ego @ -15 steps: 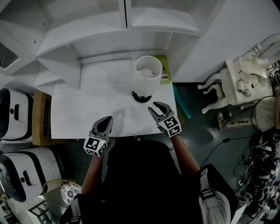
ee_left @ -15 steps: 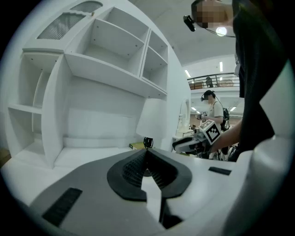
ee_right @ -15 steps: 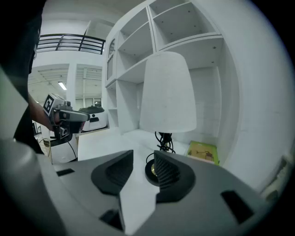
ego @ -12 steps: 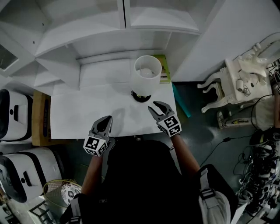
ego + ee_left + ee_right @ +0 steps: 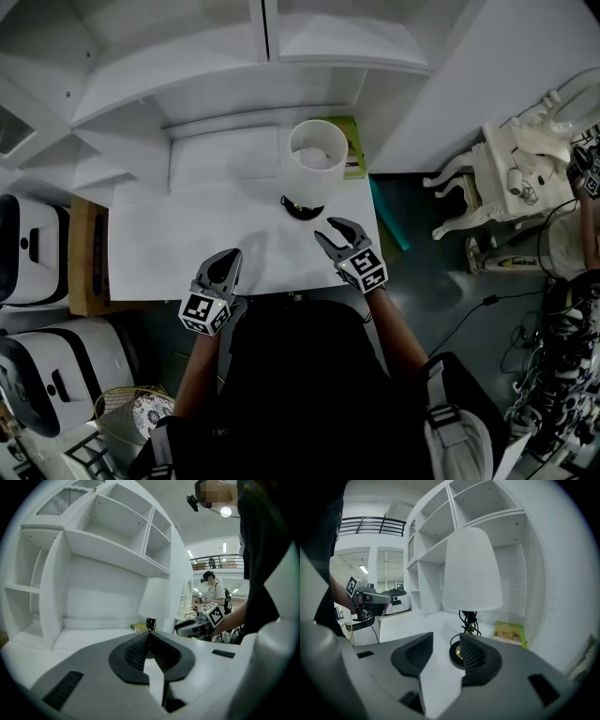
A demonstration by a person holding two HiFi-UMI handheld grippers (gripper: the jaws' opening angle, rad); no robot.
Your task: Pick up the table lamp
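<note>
The table lamp has a white drum shade and a round black base; it stands on the white desk at the back right. My right gripper hovers just in front of the base, open, with nothing between its fingers. In the right gripper view the shade rises above the jaws, and the base and coiled cord lie just beyond them. My left gripper sits at the desk's front edge, shut and empty, well left of the lamp. The left gripper view shows the lamp far ahead.
A green book lies behind the lamp against the white shelf unit. An ornate white chair and cables are on the floor to the right. White machines and a cardboard box stand to the left.
</note>
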